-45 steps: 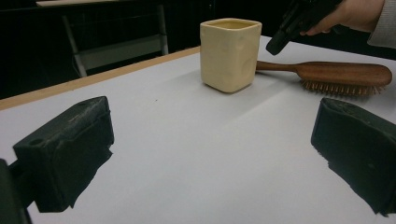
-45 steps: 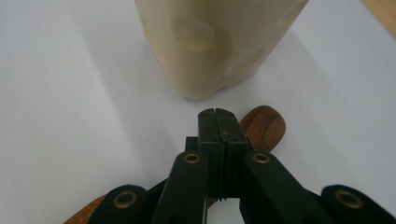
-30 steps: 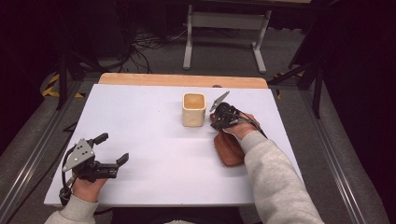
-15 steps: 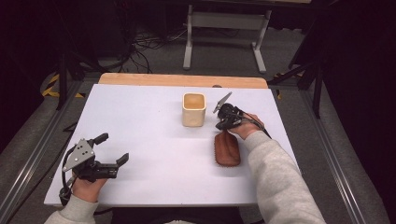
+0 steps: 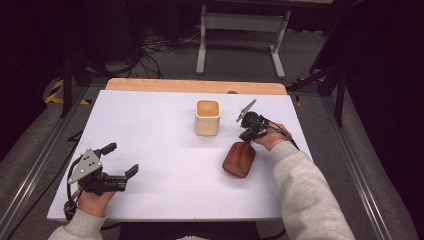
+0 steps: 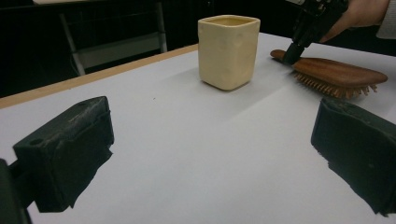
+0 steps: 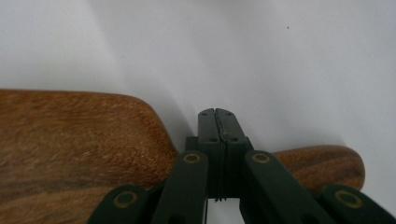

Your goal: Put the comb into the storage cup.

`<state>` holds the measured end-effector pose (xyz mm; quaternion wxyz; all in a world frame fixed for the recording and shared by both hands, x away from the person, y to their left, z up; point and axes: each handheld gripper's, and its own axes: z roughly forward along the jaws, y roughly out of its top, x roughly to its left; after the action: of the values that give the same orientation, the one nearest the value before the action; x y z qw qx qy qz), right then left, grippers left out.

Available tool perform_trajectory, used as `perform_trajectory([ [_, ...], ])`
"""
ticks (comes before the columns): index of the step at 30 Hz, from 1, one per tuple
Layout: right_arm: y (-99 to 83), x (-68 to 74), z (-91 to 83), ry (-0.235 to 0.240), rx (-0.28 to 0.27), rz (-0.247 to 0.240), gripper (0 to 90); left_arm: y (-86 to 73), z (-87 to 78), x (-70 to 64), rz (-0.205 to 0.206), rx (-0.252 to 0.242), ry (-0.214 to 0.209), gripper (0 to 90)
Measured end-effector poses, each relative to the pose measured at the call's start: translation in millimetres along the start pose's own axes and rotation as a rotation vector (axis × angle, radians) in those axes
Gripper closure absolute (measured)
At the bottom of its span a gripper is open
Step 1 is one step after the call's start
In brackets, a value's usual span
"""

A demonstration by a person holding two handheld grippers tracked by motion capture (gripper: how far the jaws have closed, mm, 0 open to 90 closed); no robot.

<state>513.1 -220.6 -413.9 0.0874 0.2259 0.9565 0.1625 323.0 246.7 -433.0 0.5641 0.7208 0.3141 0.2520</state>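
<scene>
White table: right gripper [image 5: 246,131] jaws clamp hairbrush [image 5: 239,159] handle.

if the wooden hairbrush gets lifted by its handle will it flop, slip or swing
The hairbrush looks like solid wood, so probably stiff. The right tool is shut on the narrow handle, with the wide head beyond, so it may droop or swivel. The wood looks smooth, so it might slip.

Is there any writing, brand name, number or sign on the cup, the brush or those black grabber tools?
None can be read.
The cream cup has plain walls, with no print.
The wooden hairbrush shows bare wood grain on its back, no stamp or logo.
The left gripper and the right gripper carry no legible label.
The white table bears no marks.
</scene>
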Motion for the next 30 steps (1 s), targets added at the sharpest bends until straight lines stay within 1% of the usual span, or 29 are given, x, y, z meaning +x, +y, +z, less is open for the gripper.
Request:
perform_trajectory([
  [4,-6.0,-0.2,-2.4,0.0,0.019,0.004,90.0,0.1,0.0,-0.1,0.001,0.002,0.0,0.2],
  [6,-9.2,-0.1,-3.6,0.004,0.027,0.015,90.0,0.0,0.2,-0.1,0.002,0.003,0.0,0.1],
  [10,-16.8,0.5,-5.7,0.01,0.036,0.018,90.0,-0.1,0.8,-0.6,0.002,0.003,-0.001,0.1],
  [11,-18.4,1.2,-6.8,0.009,0.042,0.026,90.0,-0.1,0.8,-0.7,0.003,0.005,0.0,0.2],
  [19,-32.7,2.7,-13.5,0.017,0.045,0.032,90.0,-0.4,1.7,-1.2,0.004,0.008,-0.003,0.2],
  [21,-36.9,4.4,-16.4,0.024,0.047,0.044,90.0,-0.5,2.0,-1.4,0.004,0.006,-0.003,0.2],
  [22,-38.5,4.6,-16.8,0.025,0.044,0.04,90.0,-0.5,2.0,-1.5,0.004,0.006,-0.003,0.2],
  [23,-39.6,5.4,-17.6,0.026,0.049,0.047,90.0,-0.5,2.0,-1.6,0.004,0.006,-0.003,0.2],
  [30,-47.5,10.1,-21.2,0.04,0.052,0.043,90.0,-0.8,2.5,-1.7,0.004,0.009,-0.002,0.1],
])
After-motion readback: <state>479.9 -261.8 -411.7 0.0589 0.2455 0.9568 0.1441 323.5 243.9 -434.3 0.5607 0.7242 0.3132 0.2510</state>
